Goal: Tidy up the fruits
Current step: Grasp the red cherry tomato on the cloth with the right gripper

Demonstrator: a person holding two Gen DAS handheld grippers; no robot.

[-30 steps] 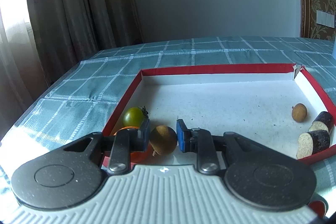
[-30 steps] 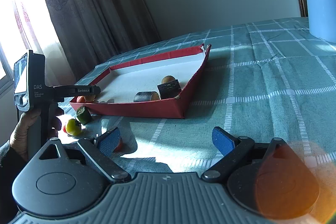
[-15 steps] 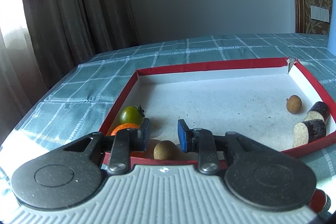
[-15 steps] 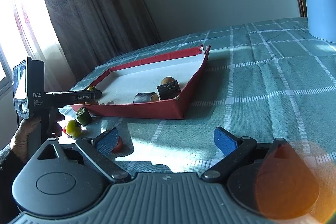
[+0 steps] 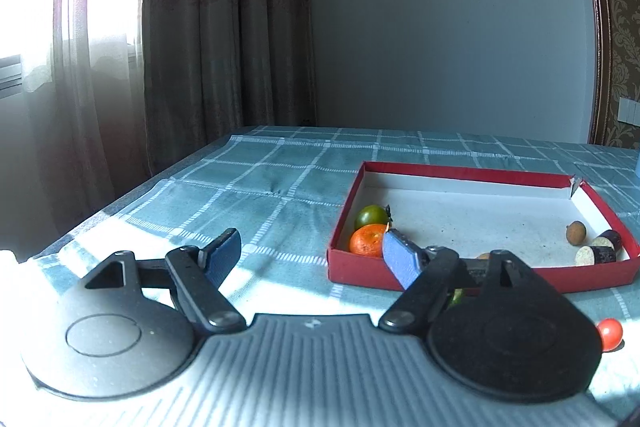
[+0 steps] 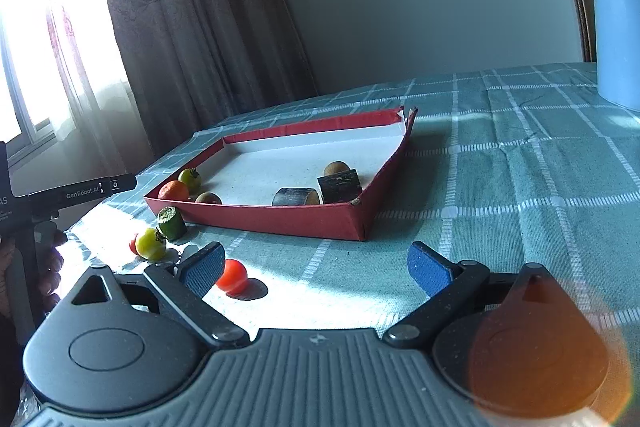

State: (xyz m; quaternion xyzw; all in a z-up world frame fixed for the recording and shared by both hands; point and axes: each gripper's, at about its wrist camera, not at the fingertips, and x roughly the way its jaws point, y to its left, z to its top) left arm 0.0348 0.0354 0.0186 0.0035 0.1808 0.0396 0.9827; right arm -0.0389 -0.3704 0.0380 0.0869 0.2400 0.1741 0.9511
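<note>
Checked tablecloth (image 6: 520, 187): only right view shows kettle (image 6: 612, 23); both grippers empty, left's jaws opening.

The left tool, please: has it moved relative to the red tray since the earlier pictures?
Yes. The left tool has backed out of the red tray and shifted left; its jaws are opening, with nothing between them.

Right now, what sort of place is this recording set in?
Probably a room in a home: heavy patterned curtains at a sunlit window, a table under a checked tablecloth, and a blue kettle standing on it. A red tray holds fruit.
</note>
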